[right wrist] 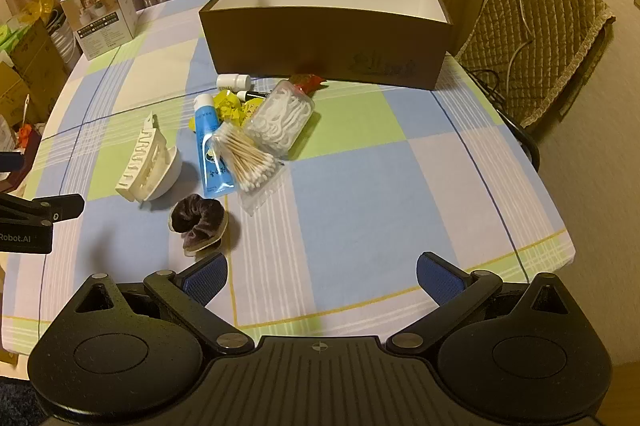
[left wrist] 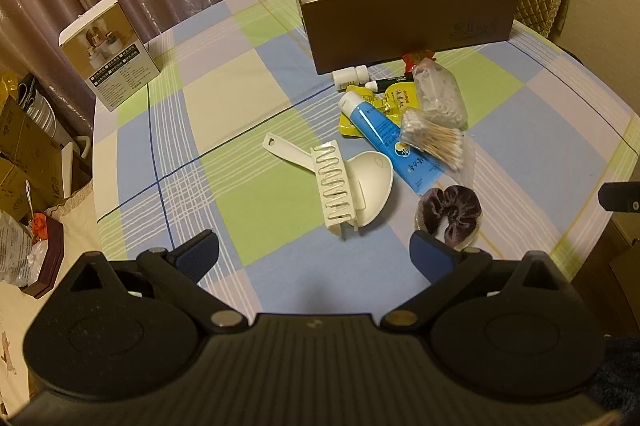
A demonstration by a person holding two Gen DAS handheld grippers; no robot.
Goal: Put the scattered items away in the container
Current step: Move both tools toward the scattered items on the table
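A brown box (left wrist: pixel 408 22) (right wrist: pixel 328 42) with a white inside stands open at the far side of the table. In front of it lie a white hair claw (left wrist: pixel 334 182) (right wrist: pixel 140 162) on a white scoop (left wrist: pixel 370 182), a blue tube (left wrist: pixel 390 142) (right wrist: pixel 210 146), a bag of cotton swabs (left wrist: pixel 434 140) (right wrist: pixel 248 156), a clear pack of floss picks (right wrist: pixel 282 122), yellow sachets (right wrist: pixel 234 108), a small white bottle (right wrist: pixel 234 81) and a purple scrunchie (left wrist: pixel 450 212) (right wrist: pixel 198 222). My left gripper (left wrist: pixel 314 256) hangs open just short of the claw and scrunchie. My right gripper (right wrist: pixel 322 276) is open over bare cloth.
A checked cloth (right wrist: pixel 380 186) covers the table. A printed carton (left wrist: pixel 110 56) (right wrist: pixel 102 12) stands at the far left corner. A chair with a quilted cover (right wrist: pixel 540 38) is beyond the right edge. Boxes and clutter (left wrist: pixel 28 162) sit below the left edge.
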